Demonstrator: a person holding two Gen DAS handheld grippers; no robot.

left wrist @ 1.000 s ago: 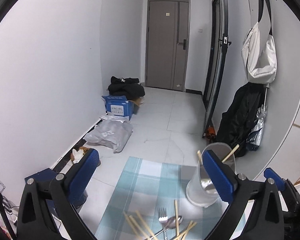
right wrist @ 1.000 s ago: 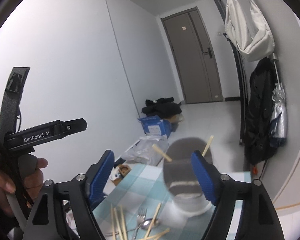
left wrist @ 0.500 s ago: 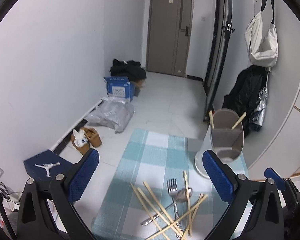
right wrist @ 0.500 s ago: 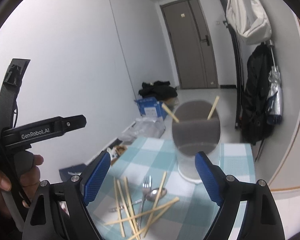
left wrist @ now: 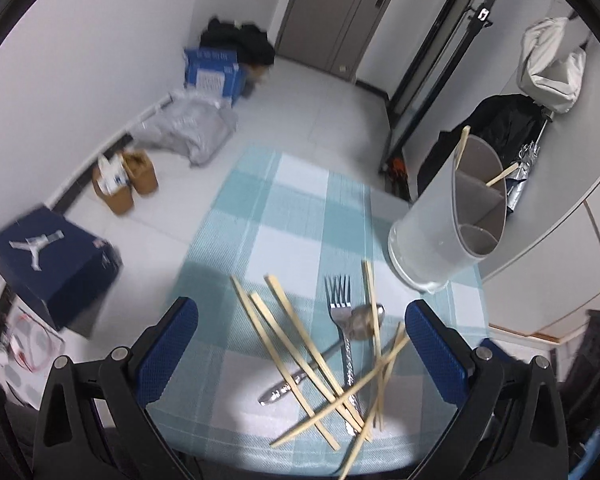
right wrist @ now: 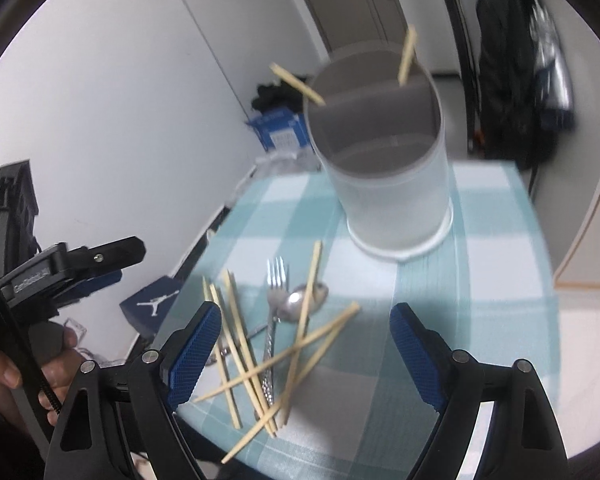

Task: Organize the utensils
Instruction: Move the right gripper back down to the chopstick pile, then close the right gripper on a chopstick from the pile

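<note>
A pile of several wooden chopsticks (left wrist: pixel 300 332), a metal fork (left wrist: pixel 342 320) and a metal spoon (left wrist: pixel 364 318) lies on a blue checked cloth (left wrist: pixel 284 208). A frosted divided utensil holder (left wrist: pixel 448 220) stands at the cloth's far right with two chopsticks in it. My left gripper (left wrist: pixel 302 344) is open and empty above the pile. My right gripper (right wrist: pixel 304 344) is open and empty over the same pile of chopsticks (right wrist: pixel 256 352), fork (right wrist: pixel 274 304) and spoon (right wrist: pixel 304 300), with the holder (right wrist: pixel 388 168) beyond.
The left gripper and the hand holding it (right wrist: pixel 40 320) show at the left of the right wrist view. On the floor left of the table are a dark shoebox (left wrist: pixel 52 256), brown shoes (left wrist: pixel 124 180), a grey bag (left wrist: pixel 192 128) and a blue box (left wrist: pixel 212 68). A white curved wall (left wrist: pixel 560 184) lies right.
Both grippers have tilted down and moved in toward the table. The pile of utensils now lies between the open fingers of each. Nothing has been picked up.
</note>
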